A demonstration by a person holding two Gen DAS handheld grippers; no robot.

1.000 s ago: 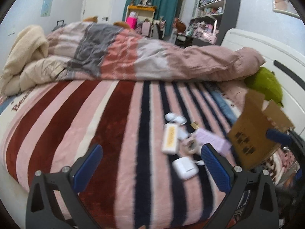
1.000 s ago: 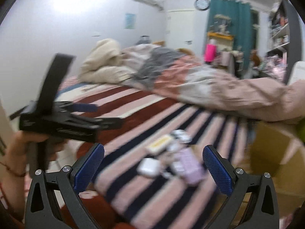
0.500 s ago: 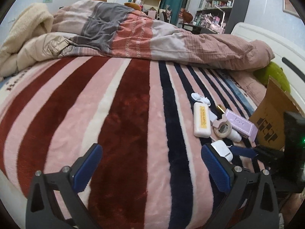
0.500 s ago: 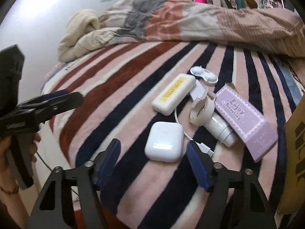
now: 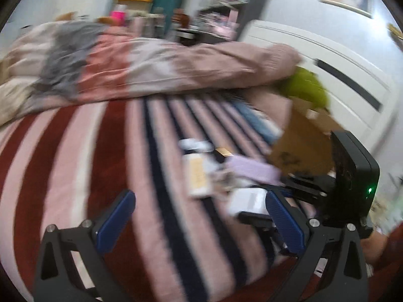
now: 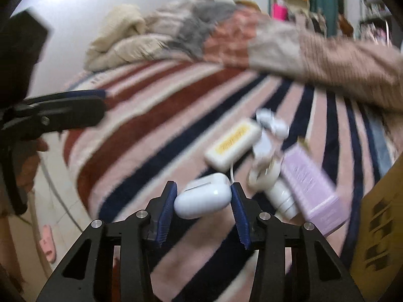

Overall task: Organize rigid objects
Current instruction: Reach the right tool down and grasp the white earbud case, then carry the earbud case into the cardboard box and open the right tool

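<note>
My right gripper (image 6: 202, 198) is shut on a white earbud case (image 6: 202, 196), held between its blue pads just above the striped blanket. The case also shows blurred in the left wrist view (image 5: 248, 200). Behind it lie a white box with a yellow label (image 6: 233, 143), a tape roll (image 6: 264, 171), a white tube (image 6: 283, 198), a purple box (image 6: 308, 181) and a small white item (image 6: 272, 123). My left gripper (image 5: 199, 216) is open and empty over the blanket, left of the pile.
A brown cardboard box (image 5: 304, 136) stands at the right of the pile, also in the right wrist view (image 6: 377, 216). A rumpled duvet (image 5: 151, 65) lies across the far bed. A green cushion (image 5: 307, 88) and a white headboard (image 5: 340, 75) are at the right.
My right gripper has closed its jaws on the white earbud case and lifted it slightly. Both views are blurred by motion; the left gripper has swung to the right.
</note>
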